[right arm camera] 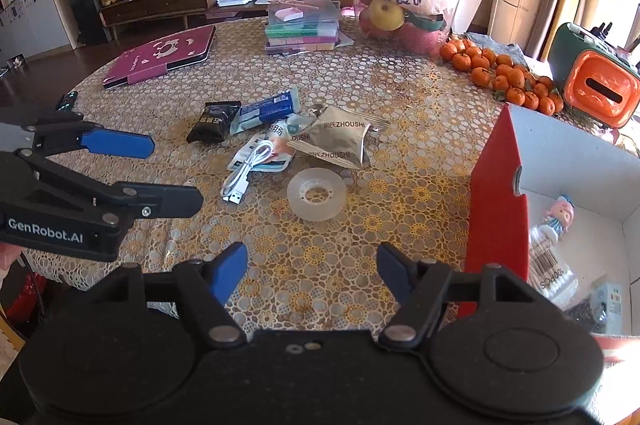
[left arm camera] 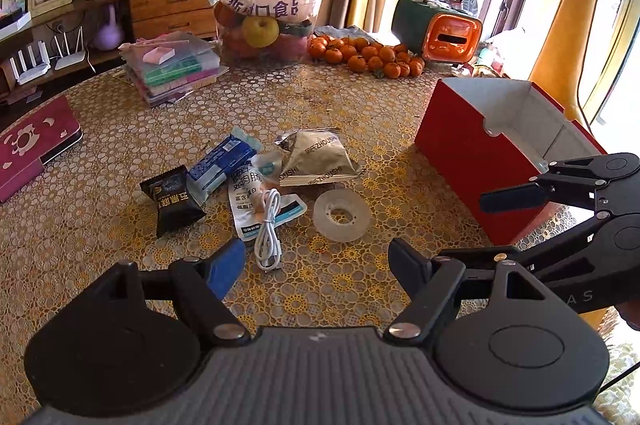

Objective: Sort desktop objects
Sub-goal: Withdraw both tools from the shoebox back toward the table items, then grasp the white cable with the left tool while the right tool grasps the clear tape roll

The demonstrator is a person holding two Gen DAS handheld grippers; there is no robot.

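Tape roll right of cable, behind them snack packets, box farther right.

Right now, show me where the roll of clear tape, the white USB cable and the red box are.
roll of clear tape [right arm camera: 317, 194], right wrist view, on the ring's top face.
white USB cable [left arm camera: 267, 221], left wrist view, on the coiled middle.
red box [left arm camera: 468, 153], left wrist view, on its red outer wall.

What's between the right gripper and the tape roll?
Nothing: in the right wrist view, only bare patterned tablecloth lies between the open right gripper and the tape roll.
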